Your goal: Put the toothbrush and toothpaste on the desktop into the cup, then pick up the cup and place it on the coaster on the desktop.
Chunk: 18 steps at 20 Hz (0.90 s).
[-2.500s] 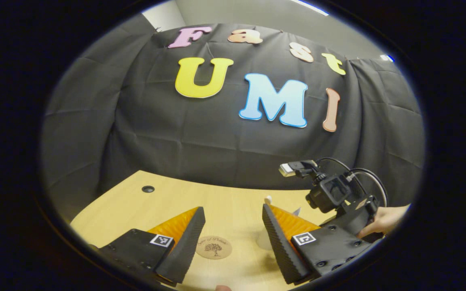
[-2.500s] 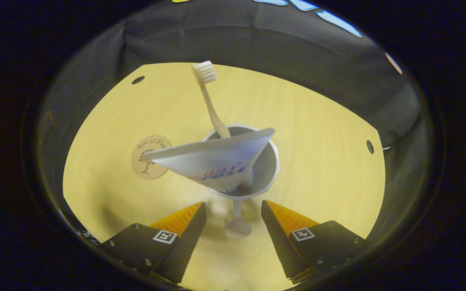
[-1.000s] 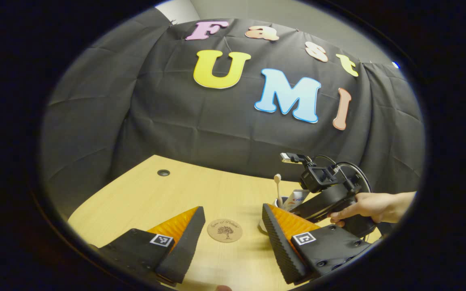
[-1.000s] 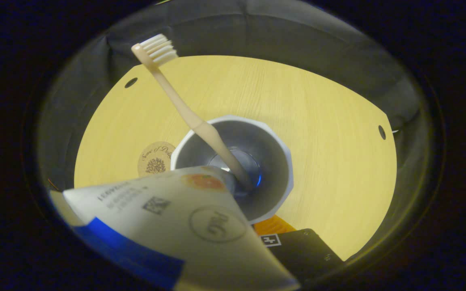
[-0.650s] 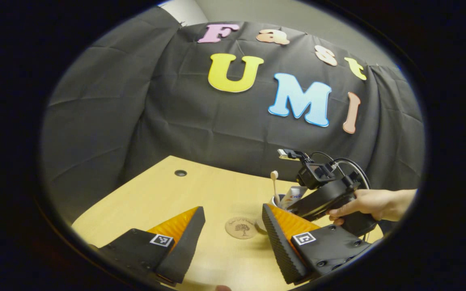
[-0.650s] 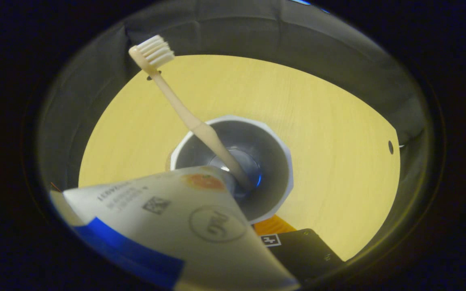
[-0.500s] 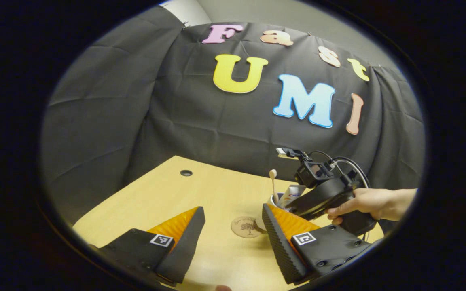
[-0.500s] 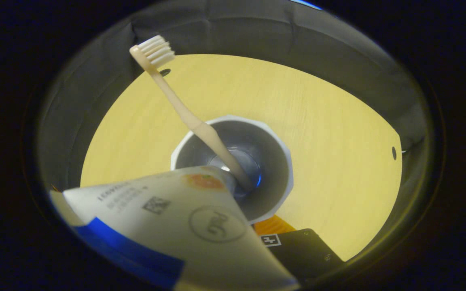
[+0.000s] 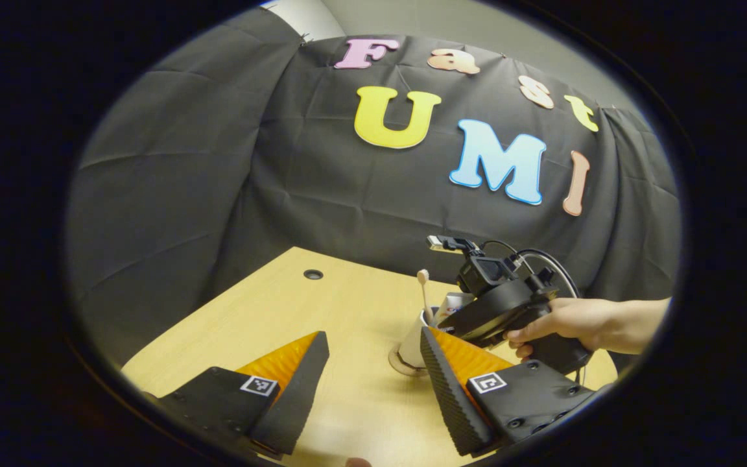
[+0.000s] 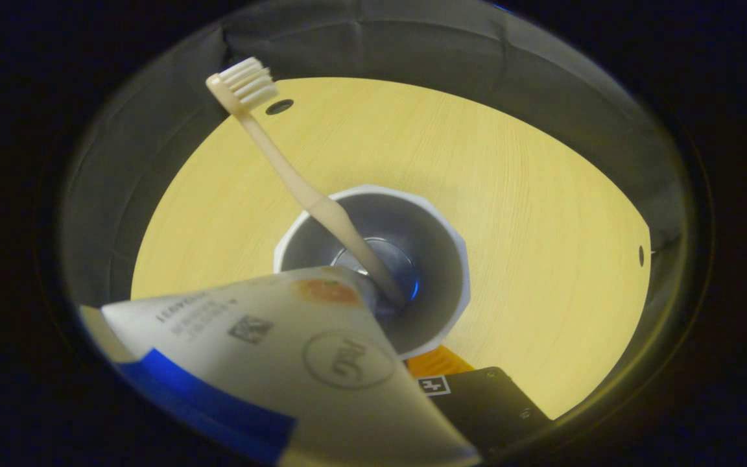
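One cup (image 10: 435,285), one toothbrush (image 10: 296,181) and one toothpaste tube (image 10: 283,363) are present, along with one coaster (image 9: 399,368) and two grippers.

In the left gripper view, the left gripper (image 9: 373,376) hangs above the wooden desktop (image 9: 270,324) with its two orange-and-black fingers spread wide and nothing between them. Beyond them the white cup stands on the round coaster, whose edge shows under the cup's base. Whether the base rests on the coaster or hovers just above it cannot be told. The toothbrush rises from the cup with its head uppermost, and the top of the toothpaste tube shows beside it. A hand (image 9: 561,324) holds the right gripper (image 9: 461,324) at the cup's right side, close against the rim. One round hole (image 9: 312,274) is visible in the desktop near the black cloth wall (image 9: 172,194).

In the right gripper view, the camera looks down into the cup. The toothbrush leans to the upper left with its handle end at the cup's bottom, bristles clear of the rim. The toothpaste tube leans out toward the lower left and covers the left finger. One finger (image 10: 477,399) shows at the cup's lower right, just outside the wall. Whether this gripper is clenched on the cup cannot be told. Two desktop holes appear here, one at upper left and one at far right.
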Each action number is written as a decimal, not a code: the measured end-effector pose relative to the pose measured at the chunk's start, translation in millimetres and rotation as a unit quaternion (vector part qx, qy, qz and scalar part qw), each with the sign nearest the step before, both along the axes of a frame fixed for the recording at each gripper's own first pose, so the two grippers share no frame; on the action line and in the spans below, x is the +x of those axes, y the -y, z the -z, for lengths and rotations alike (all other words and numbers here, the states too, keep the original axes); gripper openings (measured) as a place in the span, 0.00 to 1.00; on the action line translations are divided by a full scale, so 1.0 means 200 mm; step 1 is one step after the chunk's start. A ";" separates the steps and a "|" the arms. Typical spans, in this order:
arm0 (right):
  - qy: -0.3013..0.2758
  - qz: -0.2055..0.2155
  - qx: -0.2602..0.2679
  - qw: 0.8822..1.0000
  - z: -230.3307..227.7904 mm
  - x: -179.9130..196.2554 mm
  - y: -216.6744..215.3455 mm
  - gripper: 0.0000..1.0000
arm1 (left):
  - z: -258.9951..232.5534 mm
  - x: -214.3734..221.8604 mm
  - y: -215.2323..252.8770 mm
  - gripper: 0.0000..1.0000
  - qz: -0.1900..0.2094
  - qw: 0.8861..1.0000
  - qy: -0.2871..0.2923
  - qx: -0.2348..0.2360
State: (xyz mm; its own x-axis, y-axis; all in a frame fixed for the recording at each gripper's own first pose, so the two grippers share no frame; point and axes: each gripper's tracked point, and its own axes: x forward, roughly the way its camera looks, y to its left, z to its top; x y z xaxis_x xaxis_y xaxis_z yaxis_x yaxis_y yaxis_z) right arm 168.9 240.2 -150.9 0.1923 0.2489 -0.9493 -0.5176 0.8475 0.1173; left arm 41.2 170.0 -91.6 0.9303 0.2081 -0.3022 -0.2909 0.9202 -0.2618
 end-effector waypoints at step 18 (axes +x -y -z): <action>0.020 0.017 0.048 0.998 -0.24 -0.06 0.02 0.69 | 0.10 0.03 -0.11 0.92 0.008 1.000 -0.018 -0.008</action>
State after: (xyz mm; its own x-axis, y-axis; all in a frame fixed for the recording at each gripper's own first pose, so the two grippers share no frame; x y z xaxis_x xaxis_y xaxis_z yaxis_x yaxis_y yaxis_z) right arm 157.2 236.6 -102.5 0.2400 0.3316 -0.9124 -0.4945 0.8506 0.1791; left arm 47.3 192.7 -112.3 0.9219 0.1889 -0.3383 -0.2864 0.9203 -0.2666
